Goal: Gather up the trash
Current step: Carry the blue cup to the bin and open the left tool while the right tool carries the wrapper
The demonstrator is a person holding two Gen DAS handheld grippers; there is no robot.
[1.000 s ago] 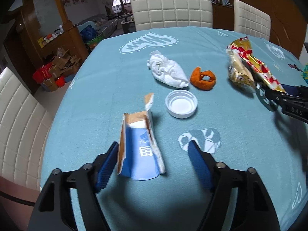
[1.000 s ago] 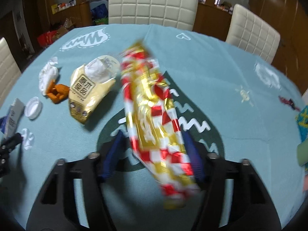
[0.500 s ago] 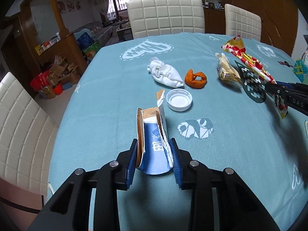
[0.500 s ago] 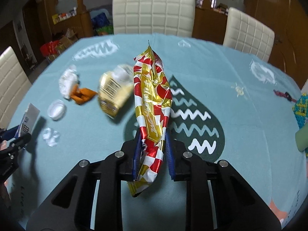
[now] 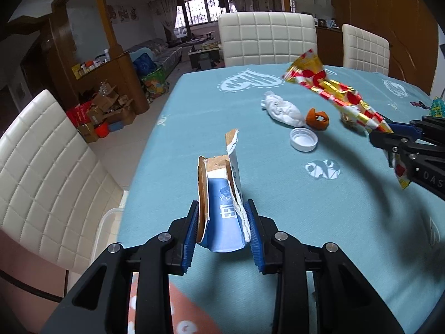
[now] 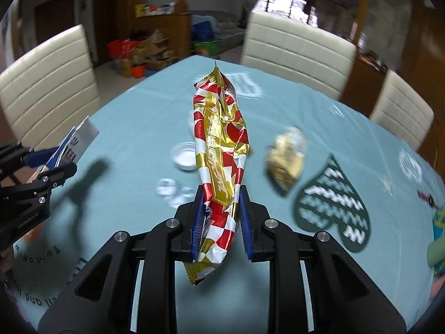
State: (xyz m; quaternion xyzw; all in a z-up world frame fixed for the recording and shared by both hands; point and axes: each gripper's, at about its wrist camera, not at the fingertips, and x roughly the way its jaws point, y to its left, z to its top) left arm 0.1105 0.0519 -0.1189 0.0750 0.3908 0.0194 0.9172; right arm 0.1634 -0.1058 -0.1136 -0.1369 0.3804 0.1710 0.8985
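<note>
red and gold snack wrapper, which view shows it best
The right wrist view: the red and gold snack wrapper fills the centre, lengthwise, pinched in the right claw. The left wrist view shows it only small, from the side at the right edge, its lower end partly hidden by that claw.

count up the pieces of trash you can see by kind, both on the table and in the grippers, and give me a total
Snack wrappers: 2 (red and gold wrapper, gold packet)
Torn blue carton: 1
White cap: 1
Crumpled white tissue: 1
Orange peel: 1
Total: 6
</note>
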